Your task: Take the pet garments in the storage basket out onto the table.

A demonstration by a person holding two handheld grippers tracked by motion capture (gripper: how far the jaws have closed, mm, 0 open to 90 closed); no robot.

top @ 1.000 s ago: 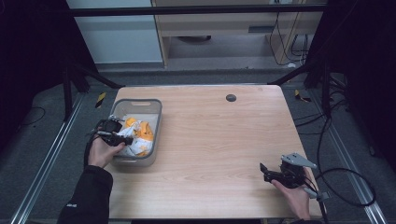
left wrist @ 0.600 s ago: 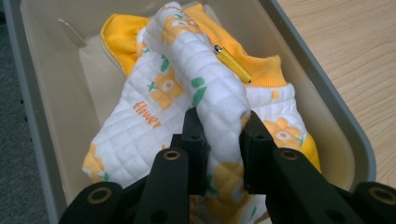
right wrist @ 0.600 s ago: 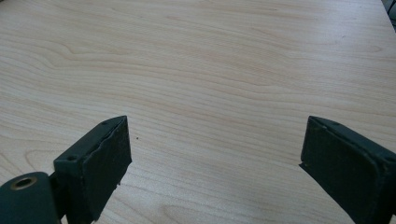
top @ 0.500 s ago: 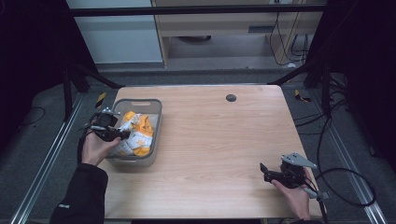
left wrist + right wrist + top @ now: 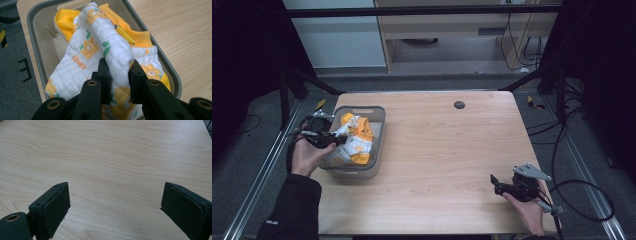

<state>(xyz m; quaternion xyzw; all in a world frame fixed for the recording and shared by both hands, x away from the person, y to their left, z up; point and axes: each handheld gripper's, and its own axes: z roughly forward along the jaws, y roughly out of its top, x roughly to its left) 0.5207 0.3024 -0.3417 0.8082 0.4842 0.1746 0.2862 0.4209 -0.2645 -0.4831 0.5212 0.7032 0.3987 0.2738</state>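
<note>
Garment (image 5: 100, 50) (one, quilted) in grey bin (image 5: 377, 120), clamped by left gripper (image 5: 117, 75), right gripper (image 5: 115, 207) jaws apart.

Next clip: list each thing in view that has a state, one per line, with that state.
Left gripper: shut on a fold of the garment.
Right gripper: open, holding nothing, low over the table.
Garment: quilted white and orange, bunched up, partly lifted from the bin.
Zip pull: lying on the garment's orange collar.
Bin: grey, upright, at the table's left edge.
</note>
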